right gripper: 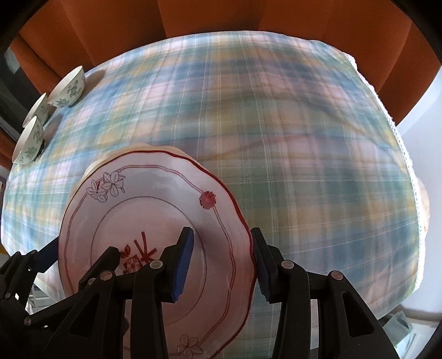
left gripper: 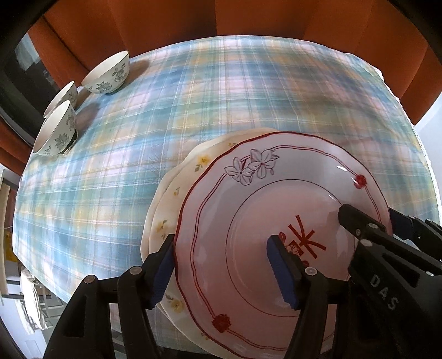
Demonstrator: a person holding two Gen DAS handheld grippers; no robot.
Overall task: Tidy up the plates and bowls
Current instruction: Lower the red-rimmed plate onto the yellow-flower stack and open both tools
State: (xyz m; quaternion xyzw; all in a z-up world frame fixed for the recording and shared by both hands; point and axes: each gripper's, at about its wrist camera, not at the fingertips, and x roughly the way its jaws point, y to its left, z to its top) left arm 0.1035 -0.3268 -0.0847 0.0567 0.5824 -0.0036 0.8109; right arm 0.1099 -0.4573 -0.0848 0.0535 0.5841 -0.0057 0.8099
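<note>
A white plate with a red rim (left gripper: 248, 198) (right gripper: 154, 210) lies over a cream plate with yellow flowers (left gripper: 171, 198) (right gripper: 138, 147), shifted a little to the right of it. My left gripper (left gripper: 221, 243) (right gripper: 83, 251) straddles the red-rimmed plate's left rim. It is open, one pad just outside the edge and the other above the well. My right gripper (right gripper: 221, 234) (left gripper: 370, 218) is shut on the plate's right rim, one pad inside and one against the outer edge. Three white bowls with grey-blue flowers (left gripper: 107, 74) (right gripper: 67, 88) stand at the far left.
A blue, green and yellow plaid cloth (left gripper: 221, 96) (right gripper: 276, 124) covers the table, with a lace hem along its right edge (right gripper: 397, 138). An orange curtain (left gripper: 165, 19) hangs behind. The table's near edge lies just under the plates.
</note>
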